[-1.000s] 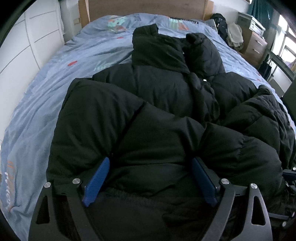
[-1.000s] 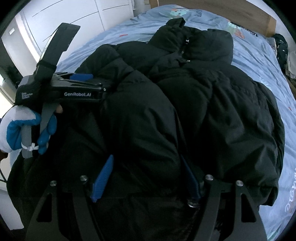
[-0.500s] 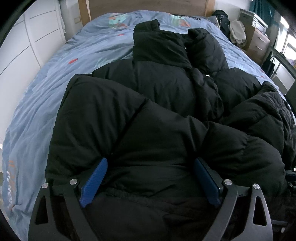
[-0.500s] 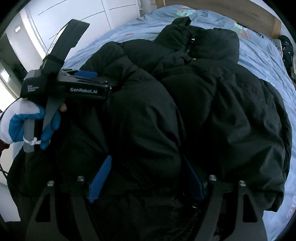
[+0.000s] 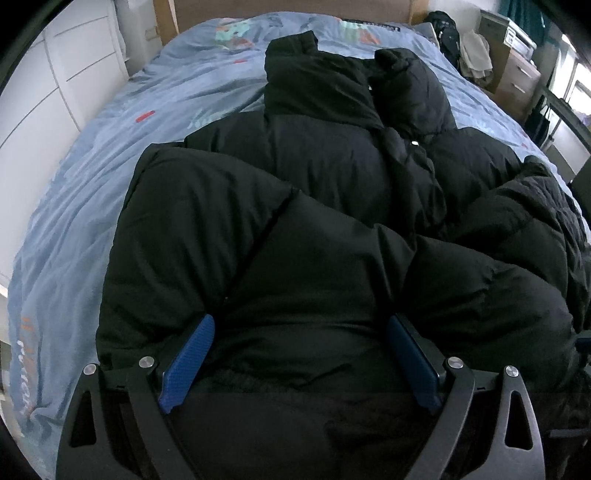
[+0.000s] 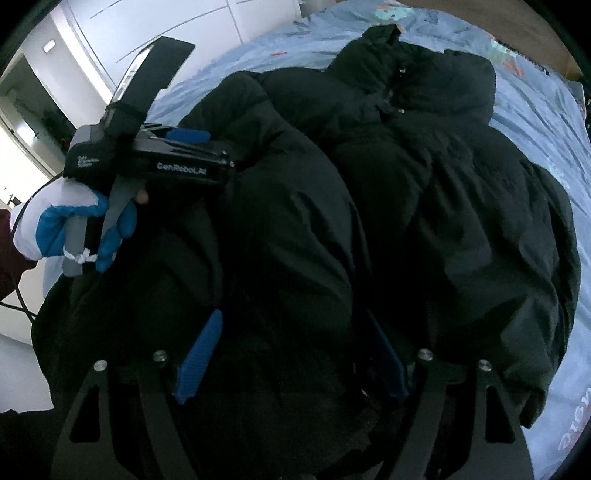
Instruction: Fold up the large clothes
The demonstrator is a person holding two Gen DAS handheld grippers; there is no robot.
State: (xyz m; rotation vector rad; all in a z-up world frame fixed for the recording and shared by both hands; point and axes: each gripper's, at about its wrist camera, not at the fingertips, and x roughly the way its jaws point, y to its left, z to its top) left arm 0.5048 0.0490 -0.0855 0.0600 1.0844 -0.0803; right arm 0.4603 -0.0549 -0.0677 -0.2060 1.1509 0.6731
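Note:
A black puffer jacket [image 5: 332,177] lies spread on the blue bed [image 5: 74,221], with its hood toward the headboard. Its near part is heaped up in a thick fold. My left gripper [image 5: 301,325] has its blue pads [image 5: 188,358] set wide, pressing into that puffy fold from both sides. In the right wrist view the same jacket [image 6: 461,221] fills the frame. My right gripper [image 6: 295,332] also holds a thick bulge of it between wide pads. The left gripper [image 6: 229,155] shows there at the left, held by a blue and white gloved hand [image 6: 74,229], its fingertips buried in the jacket.
White wardrobe doors [image 5: 55,110] run along the bed's left side. A wooden headboard [image 5: 288,7] stands at the far end. A drawer unit [image 5: 517,70] and a pile of clothes [image 5: 476,51] stand at the far right. Bare blue sheet [image 6: 535,110] lies beyond the jacket.
The right gripper's pads stand a little wider apart than a second ago, and the left gripper's too. Both hands stay in place; the jacket has not shifted.

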